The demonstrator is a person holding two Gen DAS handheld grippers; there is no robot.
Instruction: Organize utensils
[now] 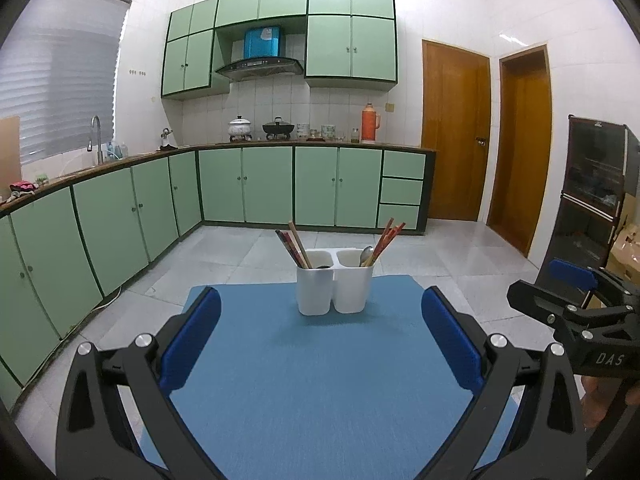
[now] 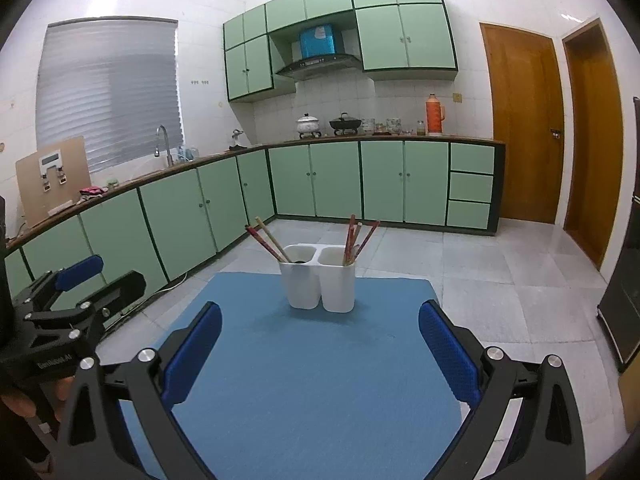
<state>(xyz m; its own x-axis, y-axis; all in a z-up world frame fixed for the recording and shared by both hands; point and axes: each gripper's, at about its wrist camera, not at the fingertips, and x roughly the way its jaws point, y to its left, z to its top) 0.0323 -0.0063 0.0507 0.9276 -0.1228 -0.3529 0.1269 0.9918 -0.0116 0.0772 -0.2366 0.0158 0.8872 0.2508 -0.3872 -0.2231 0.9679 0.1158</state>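
Observation:
A white two-compartment utensil holder (image 1: 334,288) (image 2: 320,284) stands at the far end of a blue mat (image 1: 320,380) (image 2: 312,380). Its left compartment holds chopsticks (image 1: 294,246) (image 2: 270,242) and a dark item. Its right compartment holds chopsticks (image 1: 386,240) (image 2: 358,240) and a metal spoon (image 1: 366,255). My left gripper (image 1: 320,320) is open and empty above the near mat. My right gripper (image 2: 320,324) is open and empty, beside the left one; it also shows at the right edge of the left wrist view (image 1: 576,300).
The mat lies on a small table over a tiled floor (image 1: 460,264). Green cabinets (image 1: 120,216) run along the left and back walls. Two wooden doors (image 1: 456,128) stand at the right. A dark cabinet (image 1: 596,192) is at the far right.

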